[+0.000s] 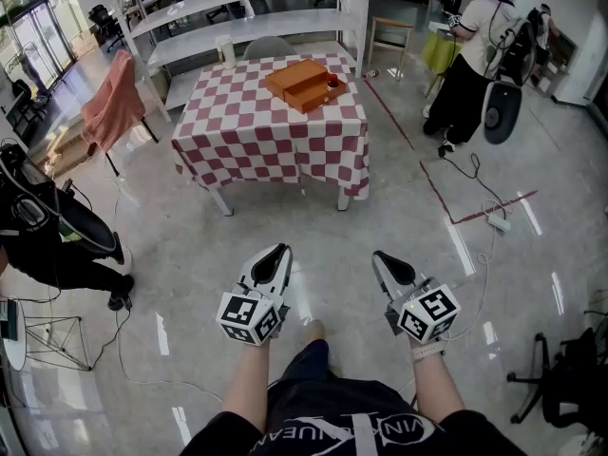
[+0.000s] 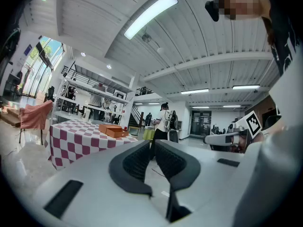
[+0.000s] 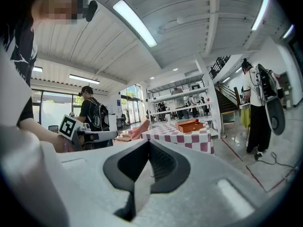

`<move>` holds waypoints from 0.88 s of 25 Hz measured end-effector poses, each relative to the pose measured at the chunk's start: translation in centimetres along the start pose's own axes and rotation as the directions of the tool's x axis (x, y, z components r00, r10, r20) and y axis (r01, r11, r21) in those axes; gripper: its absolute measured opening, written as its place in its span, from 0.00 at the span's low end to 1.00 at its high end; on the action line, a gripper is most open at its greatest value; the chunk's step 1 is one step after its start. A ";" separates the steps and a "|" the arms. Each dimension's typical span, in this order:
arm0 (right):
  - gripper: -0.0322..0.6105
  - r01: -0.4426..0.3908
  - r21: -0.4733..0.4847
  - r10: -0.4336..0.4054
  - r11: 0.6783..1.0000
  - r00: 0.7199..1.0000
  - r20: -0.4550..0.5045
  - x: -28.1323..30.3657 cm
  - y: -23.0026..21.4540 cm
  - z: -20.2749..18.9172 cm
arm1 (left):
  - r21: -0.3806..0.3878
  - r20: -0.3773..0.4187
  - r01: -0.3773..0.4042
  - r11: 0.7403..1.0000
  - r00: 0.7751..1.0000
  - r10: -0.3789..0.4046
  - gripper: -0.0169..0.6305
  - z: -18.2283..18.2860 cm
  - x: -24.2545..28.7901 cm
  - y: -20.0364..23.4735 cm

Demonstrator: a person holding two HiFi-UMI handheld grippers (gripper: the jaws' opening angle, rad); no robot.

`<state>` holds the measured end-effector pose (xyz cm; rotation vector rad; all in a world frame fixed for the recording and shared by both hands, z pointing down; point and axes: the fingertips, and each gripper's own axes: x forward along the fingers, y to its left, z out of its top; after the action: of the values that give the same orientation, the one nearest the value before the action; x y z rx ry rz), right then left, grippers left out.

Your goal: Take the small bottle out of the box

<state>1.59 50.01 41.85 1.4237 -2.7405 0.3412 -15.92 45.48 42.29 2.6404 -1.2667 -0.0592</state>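
The bottle (image 1: 332, 83) shows as a small red speck at the right end of the orange box (image 1: 299, 82) on the checked worktop (image 1: 275, 145), far from the person and too small to tell which way its long axis runs. The person stands on the floor (image 1: 190, 255) well short of the worktop, both tools held low at the waist and pointing toward it. The left tongs (image 1: 281, 251) are a narrow slit apart with nothing between them, and the right tongs (image 1: 380, 256) are pressed together, empty.
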 end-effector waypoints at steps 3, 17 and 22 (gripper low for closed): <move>0.06 0.005 -0.006 -0.005 1.000 1.000 -0.006 2.3 -1.7 0.1 | -0.005 0.005 0.000 1.000 1.000 0.000 0.08 0.3 2.4 1.8; 0.06 0.052 0.004 -0.052 0.999 0.998 -0.040 11.1 -7.9 0.9 | -0.050 0.001 0.005 0.999 1.000 -0.005 0.08 0.7 10.6 9.6; 0.06 0.099 0.044 -0.097 0.994 0.995 -0.036 12.6 -9.4 0.7 | -0.063 -0.017 0.025 0.998 1.000 -0.026 0.08 0.1 12.5 11.1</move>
<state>2.00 34.51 44.54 1.5415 -2.6410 0.4217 -16.54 29.03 45.17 2.5988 -1.2053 -0.0782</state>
